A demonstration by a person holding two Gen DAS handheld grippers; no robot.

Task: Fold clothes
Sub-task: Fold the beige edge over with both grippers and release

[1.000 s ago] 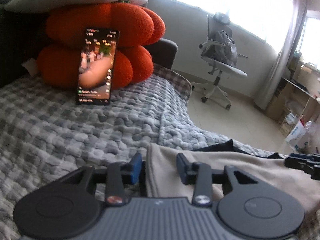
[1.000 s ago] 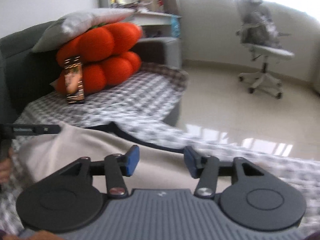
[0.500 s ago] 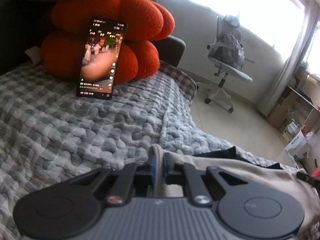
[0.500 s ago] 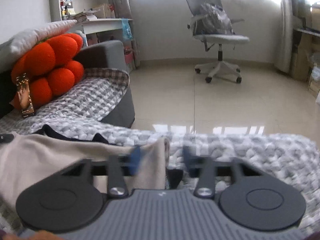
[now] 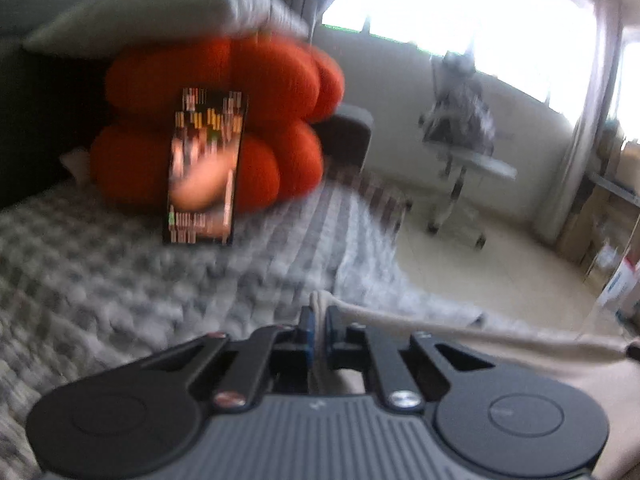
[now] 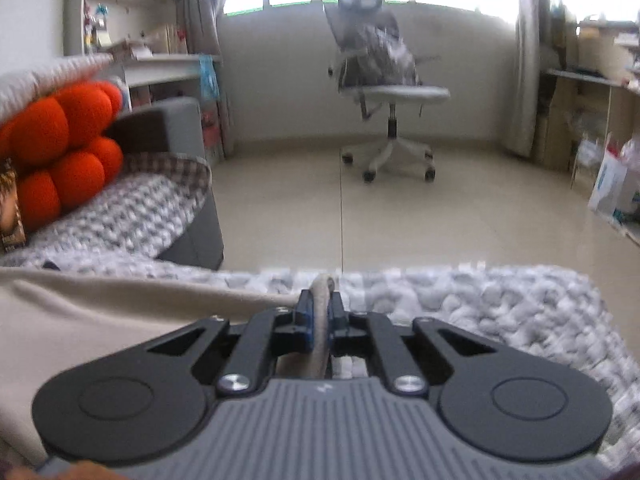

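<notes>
Left wrist view — both hand-held grippers (image 5: 318, 330) (image 6: 319, 322) pinch beige garment (image 5: 520, 364) corners.

Phone (image 5: 204, 168) leans against cushion (image 5: 224, 120) on blanket (image 5: 120, 280), behind garment (image 5: 520, 356)
</notes>
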